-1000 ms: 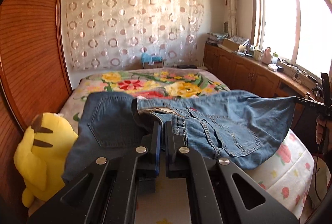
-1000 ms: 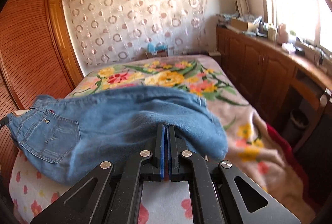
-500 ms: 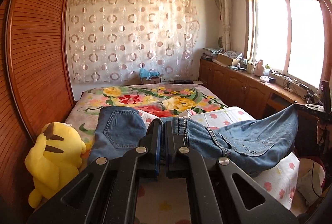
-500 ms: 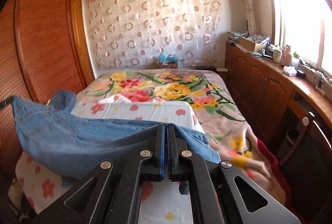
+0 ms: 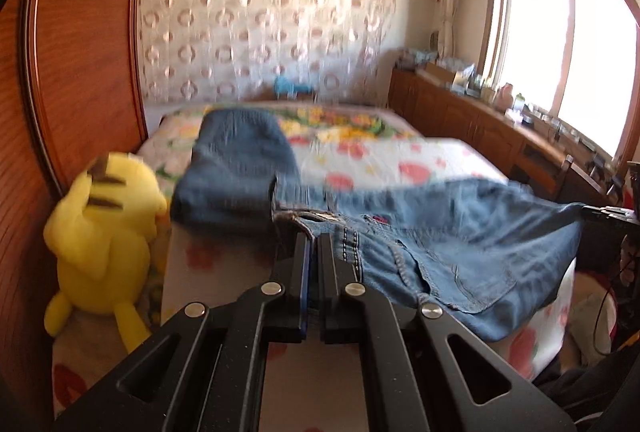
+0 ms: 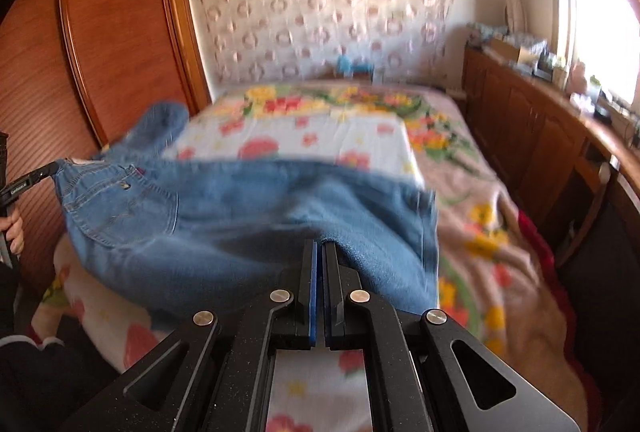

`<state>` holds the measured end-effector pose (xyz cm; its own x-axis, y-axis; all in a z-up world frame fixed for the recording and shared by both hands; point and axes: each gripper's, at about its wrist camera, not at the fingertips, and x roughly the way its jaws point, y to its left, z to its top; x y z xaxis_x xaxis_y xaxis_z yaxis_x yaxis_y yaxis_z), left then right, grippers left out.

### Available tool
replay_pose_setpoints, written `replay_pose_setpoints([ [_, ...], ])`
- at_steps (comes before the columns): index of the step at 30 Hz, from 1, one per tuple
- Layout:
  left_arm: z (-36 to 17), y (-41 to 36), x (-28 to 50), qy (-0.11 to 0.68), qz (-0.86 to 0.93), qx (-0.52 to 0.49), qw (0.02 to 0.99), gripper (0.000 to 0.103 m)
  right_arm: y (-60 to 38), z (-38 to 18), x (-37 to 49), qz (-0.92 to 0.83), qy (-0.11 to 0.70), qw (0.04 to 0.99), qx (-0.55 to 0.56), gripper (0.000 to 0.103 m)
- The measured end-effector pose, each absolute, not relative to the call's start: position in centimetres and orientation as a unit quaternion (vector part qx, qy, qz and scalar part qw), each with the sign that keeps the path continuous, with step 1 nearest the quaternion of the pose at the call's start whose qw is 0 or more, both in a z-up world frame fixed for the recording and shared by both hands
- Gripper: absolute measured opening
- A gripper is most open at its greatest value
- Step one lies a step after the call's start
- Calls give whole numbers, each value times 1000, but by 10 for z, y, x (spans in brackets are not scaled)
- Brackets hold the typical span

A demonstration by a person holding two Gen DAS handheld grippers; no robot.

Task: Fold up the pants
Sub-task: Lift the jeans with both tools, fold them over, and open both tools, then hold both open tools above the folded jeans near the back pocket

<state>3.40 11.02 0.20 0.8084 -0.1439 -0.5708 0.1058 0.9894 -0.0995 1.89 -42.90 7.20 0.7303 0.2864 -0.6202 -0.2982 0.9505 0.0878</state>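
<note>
Blue denim pants (image 5: pixel 440 232) stretch across the near end of the bed, held at both ends. My left gripper (image 5: pixel 314 239) is shut on the waistband beside the belt loops. My right gripper (image 6: pixel 320 244) is shut on the denim of the other end of the pants (image 6: pixel 240 207). A darker part of the pants (image 5: pixel 236 159) lies turned back toward the far left of the bed. The right gripper (image 5: pixel 608 213) shows at the far right of the left wrist view. In the right wrist view, the left gripper (image 6: pixel 34 179) and a hand (image 6: pixel 14 232) sit at the left edge.
The bed has a white flowered sheet (image 6: pixel 320 135) over a flowered blanket (image 6: pixel 500 232). A yellow plush toy (image 5: pixel 104 232) sits against the wooden wardrobe (image 5: pixel 80 91) on the left. Low wooden cabinets (image 6: pixel 540 135) with clutter run under the window on the right.
Both grippers have drawn back and sunk, bringing the pants from hanging high in front of the cameras down onto the near end of the bed. Both stay shut.
</note>
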Motion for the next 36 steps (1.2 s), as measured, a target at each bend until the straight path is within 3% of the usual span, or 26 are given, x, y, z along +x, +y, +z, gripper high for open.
replay_pose_setpoints([
  [14, -30, 111, 10, 355, -37, -20, 934, 4, -437, 35, 22, 149, 392, 907, 29, 2],
  [16, -23, 108, 7, 348, -37, -14, 937, 5, -437, 32, 18, 147, 392, 908, 13, 10],
  [18, -16, 104, 4, 337, -41, -12, 941, 18, -438, 38, 15, 145, 388, 910, 8, 10],
  [20, -10, 101, 4, 324, -44, -13, 945, 45, -438, 39, 7, 144, 379, 914, 7, 10],
  [22, -7, 96, 5, 312, -59, -19, 948, 53, -438, 43, 1, 141, 370, 918, 5, 10],
  [26, -10, 79, 17, 325, -93, -22, 941, 80, -440, 39, -6, 140, 358, 923, 6, 11],
  [31, -21, 55, 33, 340, -115, -17, 933, 80, -444, 34, -8, 131, 358, 925, 4, 35],
  [36, -36, 25, 52, 353, -143, -10, 925, 80, -452, 33, -5, 118, 354, 928, 11, 36],
])
